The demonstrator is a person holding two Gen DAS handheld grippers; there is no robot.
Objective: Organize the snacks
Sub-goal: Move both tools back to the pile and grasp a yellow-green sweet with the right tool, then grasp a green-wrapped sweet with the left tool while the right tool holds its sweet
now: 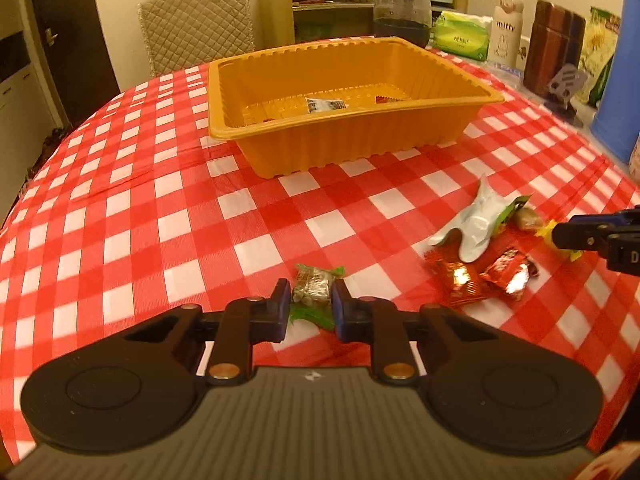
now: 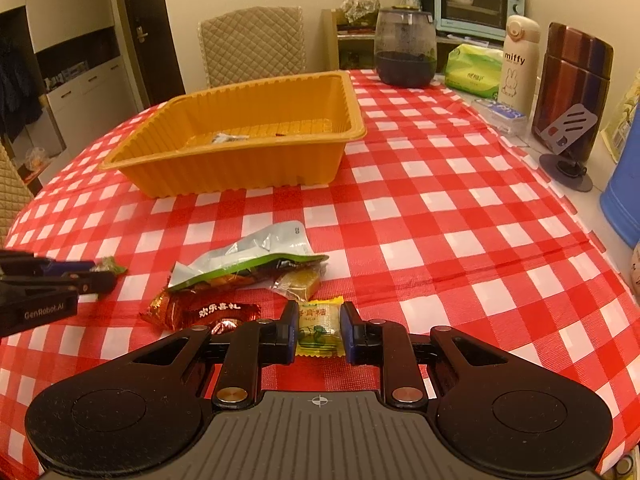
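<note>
- My left gripper [image 1: 311, 300] is pinching a small green-wrapped snack [image 1: 314, 289]; both blue pads press its sides and the wrapper's green ends stick out front and back. It sits low over the red-and-white checked tablecloth [image 1: 140, 240].
- My right gripper [image 2: 319, 330] is pinched on a yellow candy packet [image 2: 319, 326] with green print. The packet stands upright between the pads, its crimped edges showing above and below.
- From the right wrist view, the left gripper's fingers come in from the left edge with a bit of green wrapper at the tips.
- From the left wrist view, the right gripper's black fingertips enter at the right edge, a sliver of yellow wrapper beside them.
- Orange tray [image 1: 360, 148] sits further back on the cloth, well apart from both grippers. Inside on its floor: one dark-and-white packet [image 1: 326, 105] and something small and red toward the far side; I cannot tell what that is.
- Loose pile between the two grippers: a crumpled silver bag with green lining [image 2: 256, 256], a red foil packet with white characters [image 2: 204, 312], a clear-wrapped amber sweet [image 2: 300, 284], touching or overlapping one another.
- Far edge of the table: dark glass jar [image 2: 404, 52], green tissue pack [image 2: 474, 68], white bottle [image 2: 518, 60], brown striped canister [image 2: 572, 80].
- Quilted chair back [image 2: 252, 44] behind the tray.
</note>
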